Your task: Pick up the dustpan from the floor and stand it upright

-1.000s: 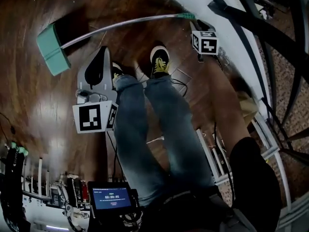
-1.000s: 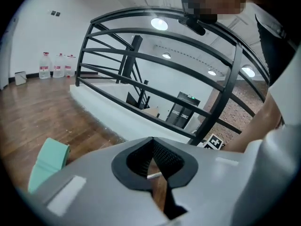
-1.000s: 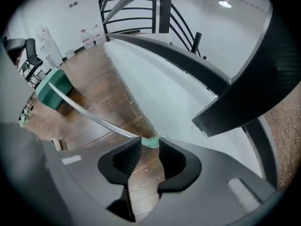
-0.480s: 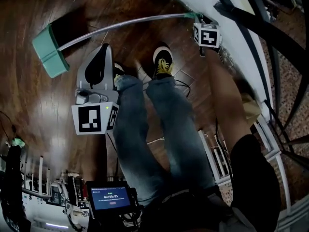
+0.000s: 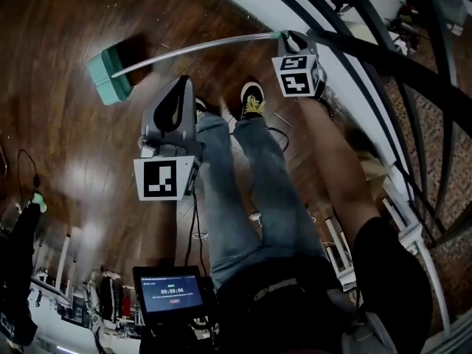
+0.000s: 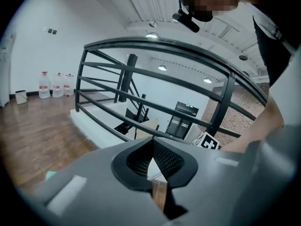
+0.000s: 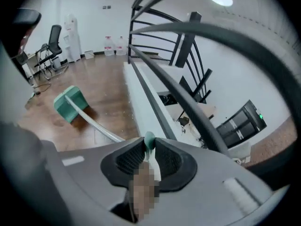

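I'm over the wooden floor [image 5: 66,146], next to the black railing [image 5: 383,57]. The dustpan [image 5: 110,77] has its green pan down near the floor. Its long handle [image 5: 199,45] arcs up to my right gripper [image 7: 149,146], whose jaws are closing on the green handle tip [image 7: 149,139]. My left gripper [image 6: 153,142] has its jaws together, with nothing between them.

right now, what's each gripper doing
Left gripper: closed, empty.
Right gripper: jaws closing on the tip of the dustpan handle, which it holds.
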A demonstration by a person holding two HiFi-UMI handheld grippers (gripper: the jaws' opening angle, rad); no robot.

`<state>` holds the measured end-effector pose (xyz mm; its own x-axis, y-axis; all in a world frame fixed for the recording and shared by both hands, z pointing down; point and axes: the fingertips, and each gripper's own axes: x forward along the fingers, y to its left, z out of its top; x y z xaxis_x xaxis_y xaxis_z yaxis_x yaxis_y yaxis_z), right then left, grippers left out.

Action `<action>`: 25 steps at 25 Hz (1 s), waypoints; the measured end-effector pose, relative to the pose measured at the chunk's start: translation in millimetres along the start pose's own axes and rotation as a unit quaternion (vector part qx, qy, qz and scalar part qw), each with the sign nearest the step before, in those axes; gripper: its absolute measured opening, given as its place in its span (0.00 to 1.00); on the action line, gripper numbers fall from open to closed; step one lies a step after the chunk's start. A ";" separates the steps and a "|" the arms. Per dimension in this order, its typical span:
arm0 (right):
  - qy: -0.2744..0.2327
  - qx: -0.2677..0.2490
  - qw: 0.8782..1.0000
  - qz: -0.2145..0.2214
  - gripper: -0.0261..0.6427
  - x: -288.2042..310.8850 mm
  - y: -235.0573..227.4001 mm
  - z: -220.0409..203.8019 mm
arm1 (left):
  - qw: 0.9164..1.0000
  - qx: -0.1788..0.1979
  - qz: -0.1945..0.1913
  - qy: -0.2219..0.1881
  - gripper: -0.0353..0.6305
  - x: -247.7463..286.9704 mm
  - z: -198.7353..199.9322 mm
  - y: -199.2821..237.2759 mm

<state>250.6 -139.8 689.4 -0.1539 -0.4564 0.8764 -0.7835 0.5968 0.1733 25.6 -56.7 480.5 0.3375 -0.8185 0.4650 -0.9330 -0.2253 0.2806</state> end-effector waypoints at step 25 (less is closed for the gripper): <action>-0.321 -0.461 0.809 0.176 0.15 -267.4 457.8 361.8 | 0.945 -0.061 0.273 -0.169 0.08 -349.7 140.5 174.8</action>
<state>-284.7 16.8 371.7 -0.7825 -0.2230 0.5814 0.1123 0.8678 0.4840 -273.1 115.9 248.9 -0.2679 -0.9220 0.2796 -0.9285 0.3245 0.1803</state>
